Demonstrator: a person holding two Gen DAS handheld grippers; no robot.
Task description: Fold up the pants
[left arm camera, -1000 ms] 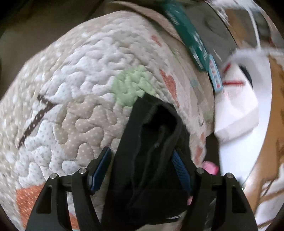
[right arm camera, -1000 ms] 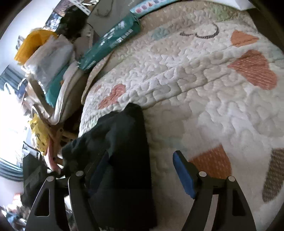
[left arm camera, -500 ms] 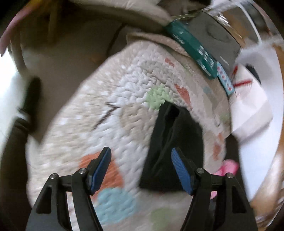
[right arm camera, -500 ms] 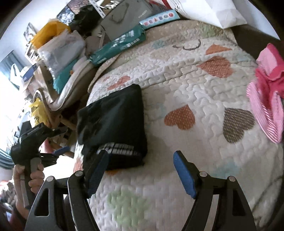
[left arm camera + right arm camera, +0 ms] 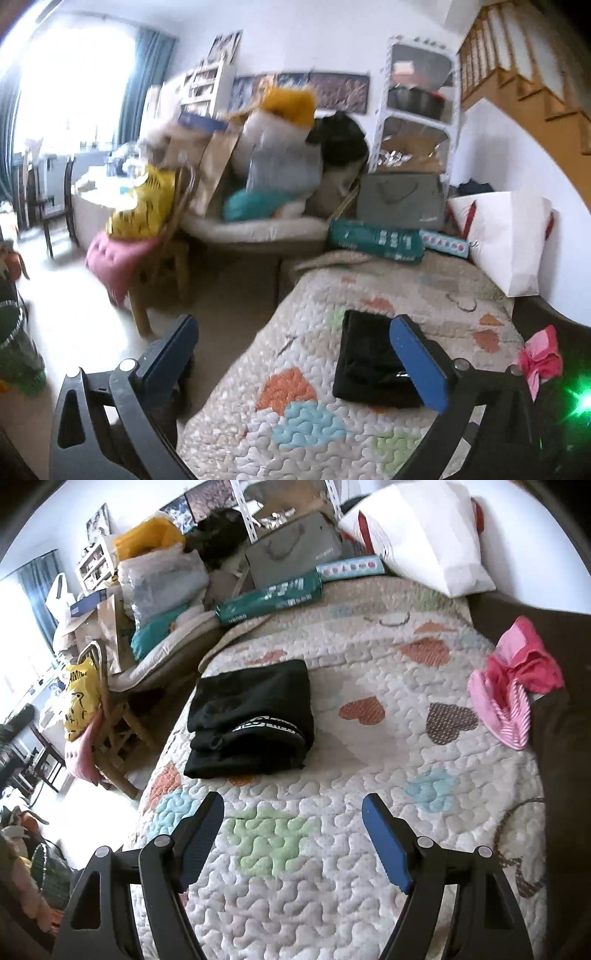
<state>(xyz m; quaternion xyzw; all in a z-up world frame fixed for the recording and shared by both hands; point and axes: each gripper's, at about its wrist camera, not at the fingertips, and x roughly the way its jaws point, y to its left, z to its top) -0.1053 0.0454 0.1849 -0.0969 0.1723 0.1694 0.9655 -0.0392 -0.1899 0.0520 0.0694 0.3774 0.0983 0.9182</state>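
The black pants (image 5: 251, 720) lie folded in a compact stack on the quilted bedspread (image 5: 332, 849), near its left edge. They also show in the left wrist view (image 5: 365, 362), partly behind a blue finger pad (image 5: 417, 365). My right gripper (image 5: 293, 840) is open and empty, held above the quilt short of the pants. My left gripper (image 5: 295, 354) is open and empty, held back over the bed's left edge and the floor.
A pink and red garment (image 5: 513, 690) lies at the bed's right side. A teal box (image 5: 269, 594), a grey bag (image 5: 295, 554) and a white bag (image 5: 424, 531) stand at the far end. A cluttered chair (image 5: 147, 236) stands left of the bed.
Both grippers let go of the pants and pulled back and up. The folded pants stay on the quilt. The views now take in the whole room.
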